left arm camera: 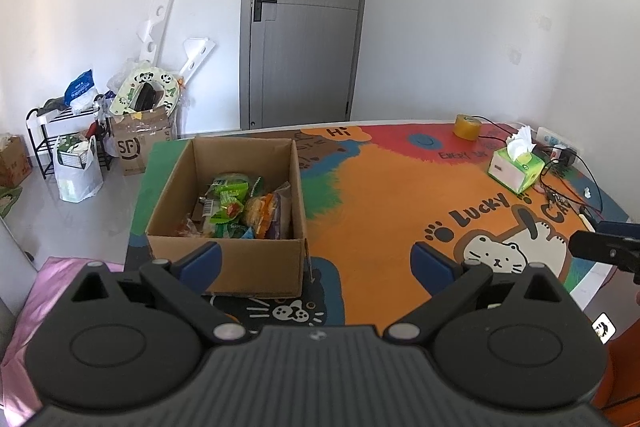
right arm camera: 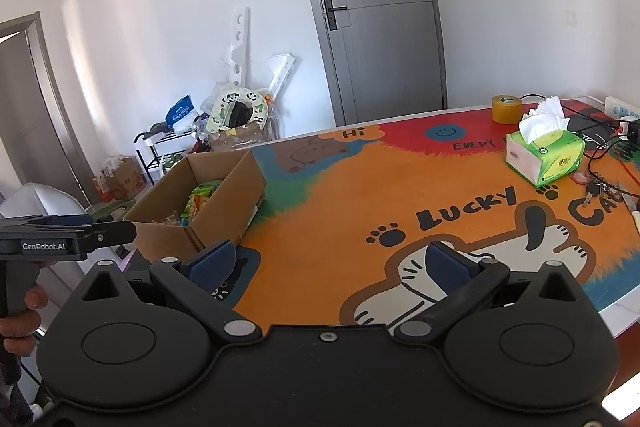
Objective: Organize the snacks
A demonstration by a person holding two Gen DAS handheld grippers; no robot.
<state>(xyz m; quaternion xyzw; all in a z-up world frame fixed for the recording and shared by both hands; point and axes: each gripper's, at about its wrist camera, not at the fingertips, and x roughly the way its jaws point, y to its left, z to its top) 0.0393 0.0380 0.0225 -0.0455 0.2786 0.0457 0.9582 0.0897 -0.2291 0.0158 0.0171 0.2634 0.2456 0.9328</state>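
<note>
White walls, grey door [left arm camera: 304, 15] closed at centre top. Grey glossy floor [left arm camera: 48, 211] at left, black metal rack [left arm camera: 44, 143] and cardboard boxes piled against the wall. Second doorway [right arm camera: 28, 107] far left. Daylight, bright.

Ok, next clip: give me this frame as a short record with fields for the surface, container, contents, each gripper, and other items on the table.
surface: table with a colourful cat-print mat
container: open cardboard box, on the mat's left part
contents: snack packets, green and orange wrappers, inside the box
left gripper: open, empty, near the box's front wall
right gripper: open, empty, over the bare mat
other items: tissue box, roll of tape, cables, keys at the far right
loose snacks on the mat: none visible
</note>
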